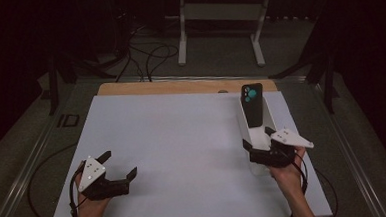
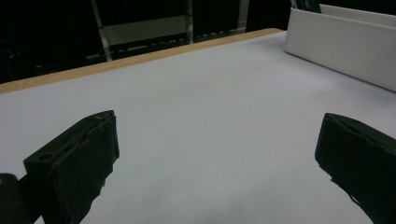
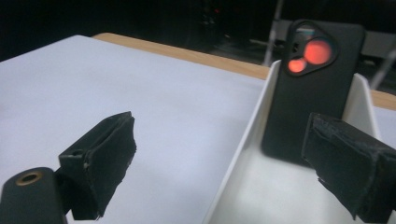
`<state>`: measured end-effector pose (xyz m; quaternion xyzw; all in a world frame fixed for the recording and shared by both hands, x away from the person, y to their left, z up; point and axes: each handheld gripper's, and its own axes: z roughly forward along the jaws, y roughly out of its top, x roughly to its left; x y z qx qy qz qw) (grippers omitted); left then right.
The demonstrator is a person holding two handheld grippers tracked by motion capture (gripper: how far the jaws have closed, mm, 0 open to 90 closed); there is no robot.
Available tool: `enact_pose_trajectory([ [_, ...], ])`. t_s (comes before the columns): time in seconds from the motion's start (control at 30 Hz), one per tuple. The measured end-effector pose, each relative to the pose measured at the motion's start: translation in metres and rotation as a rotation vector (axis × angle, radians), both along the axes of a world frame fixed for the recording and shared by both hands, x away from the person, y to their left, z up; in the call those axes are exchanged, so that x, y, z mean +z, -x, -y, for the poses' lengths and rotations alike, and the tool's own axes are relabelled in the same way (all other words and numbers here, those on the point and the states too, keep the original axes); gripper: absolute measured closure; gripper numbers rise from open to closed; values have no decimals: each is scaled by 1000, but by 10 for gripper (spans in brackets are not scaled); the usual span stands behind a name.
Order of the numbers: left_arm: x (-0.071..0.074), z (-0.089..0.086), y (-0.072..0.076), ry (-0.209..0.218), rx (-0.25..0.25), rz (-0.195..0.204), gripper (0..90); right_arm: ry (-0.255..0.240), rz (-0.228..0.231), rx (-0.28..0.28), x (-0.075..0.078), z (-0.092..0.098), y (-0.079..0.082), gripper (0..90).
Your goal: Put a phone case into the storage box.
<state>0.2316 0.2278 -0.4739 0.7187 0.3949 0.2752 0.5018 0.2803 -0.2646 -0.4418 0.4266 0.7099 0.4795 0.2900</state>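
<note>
Right gripper (image 1: 261,144) sits at the near end of the white tray (image 1: 268,115), near the right edge of the worktop (image 1: 172,139). Jaws stand wide, holding nothing: in the right gripper view one jaw is outside the tray's left wall, the other over the tray interior. The black phone (image 1: 252,105) stands in the tray, leaning back against the far end wall, camera side toward the gripper, its top rising above the rim.

Left gripper (image 1: 118,166) rests near the front left corner of the worktop, jaws also wide and empty, well apart from the tray.

Judgement: the step in hand looks like an approach to the phone.

Risks:
- Jaws straddle the tray wall. Closing here would pinch the wall, not the phone, and could drag or tip the light tray.
- Phone is only propped. A nudge at its lower part could slide its base forward so it falls flat.
- Smooth case, narrow contact: an off-centre grip may let it pivot or slip on lifting.
- Tray is unsecured by the left gripper.
</note>
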Motion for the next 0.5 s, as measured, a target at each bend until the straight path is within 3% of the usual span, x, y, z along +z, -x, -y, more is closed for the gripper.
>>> enact_pose_trajectory([
  [0.3,3,-2,1,3,11,18,1,-50,66,28,-19,10,29,93],
  [0.5,4,-3,2,8,17,19,1,-63,82,41,-23,12,35,93],
])
